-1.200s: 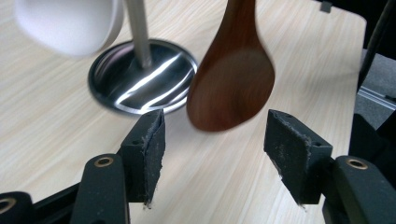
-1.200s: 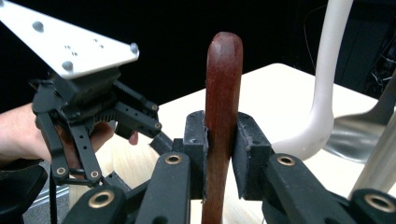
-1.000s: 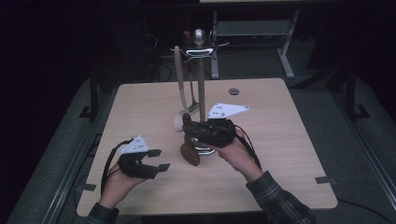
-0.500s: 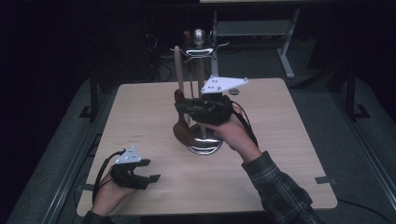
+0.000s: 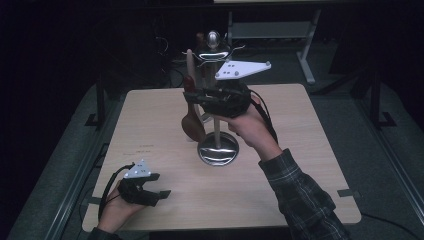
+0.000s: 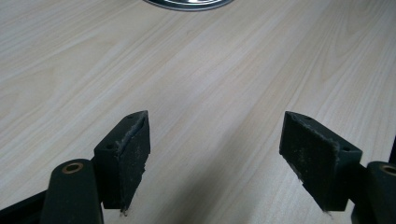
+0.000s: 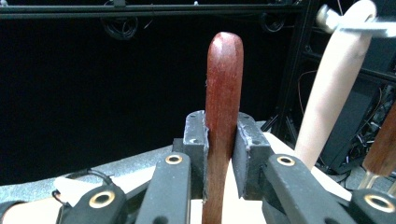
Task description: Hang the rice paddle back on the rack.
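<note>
A dark red wooden spoon (image 7: 223, 116) is clamped by its handle between the pads of the right gripper (image 5: 200, 96), the jaws pressed in on both sides of it. In the high view the spoon (image 5: 191, 117) is held upright above the table (image 5: 300, 150), bowl downward, just beside the metal utensil stand (image 5: 218, 150) — whether the two touch cannot be told. A pale wooden utensil (image 7: 334, 88) is seen hanging at the stand, to the right in the right gripper view.

The left gripper (image 5: 159, 195) is held low near the table's front left corner, well apart from the stand. Its jaws have just been opening and are spread wide — nothing lies between the pads (image 6: 133, 149), and bare tabletop (image 6: 210, 84) is seen through the gap.
</note>
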`<state>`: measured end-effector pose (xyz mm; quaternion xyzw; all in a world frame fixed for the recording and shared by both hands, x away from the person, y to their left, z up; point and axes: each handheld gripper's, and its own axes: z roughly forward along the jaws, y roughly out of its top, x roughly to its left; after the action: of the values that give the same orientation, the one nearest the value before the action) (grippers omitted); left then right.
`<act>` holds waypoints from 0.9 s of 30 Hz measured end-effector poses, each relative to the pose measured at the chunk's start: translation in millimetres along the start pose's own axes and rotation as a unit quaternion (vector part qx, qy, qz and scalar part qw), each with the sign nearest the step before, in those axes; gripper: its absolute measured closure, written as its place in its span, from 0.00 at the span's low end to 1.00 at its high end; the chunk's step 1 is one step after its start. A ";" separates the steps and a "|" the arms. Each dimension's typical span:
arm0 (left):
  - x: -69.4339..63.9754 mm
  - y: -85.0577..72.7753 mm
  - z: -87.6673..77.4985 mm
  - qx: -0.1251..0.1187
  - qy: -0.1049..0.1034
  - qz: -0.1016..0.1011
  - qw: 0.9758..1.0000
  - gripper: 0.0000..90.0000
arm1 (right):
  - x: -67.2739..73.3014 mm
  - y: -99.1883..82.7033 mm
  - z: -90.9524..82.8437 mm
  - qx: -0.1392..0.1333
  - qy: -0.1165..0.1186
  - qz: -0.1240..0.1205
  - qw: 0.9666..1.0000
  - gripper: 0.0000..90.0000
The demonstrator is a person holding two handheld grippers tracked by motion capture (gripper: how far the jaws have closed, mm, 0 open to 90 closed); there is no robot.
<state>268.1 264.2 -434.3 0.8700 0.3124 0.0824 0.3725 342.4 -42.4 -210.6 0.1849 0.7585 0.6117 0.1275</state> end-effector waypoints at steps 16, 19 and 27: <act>-3.2 -0.4 5.0 0.007 -0.008 0.004 1.000 0.27 | -11.8 11.3 -9.0 -0.022 -0.014 0.010 1.000 0.86; -4.5 -0.3 6.4 0.007 -0.010 0.003 1.000 0.27 | -15.5 12.3 -11.0 -0.026 -0.014 0.015 0.999 0.86; -4.6 -0.5 6.5 0.009 -0.012 0.004 1.000 0.27 | -17.8 13.5 -13.0 -0.031 -0.017 0.019 0.999 0.86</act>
<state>266.6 257.8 -438.8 0.8752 0.3055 0.0709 0.3683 354.7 -59.2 -195.2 0.2057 0.7333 0.6339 0.1347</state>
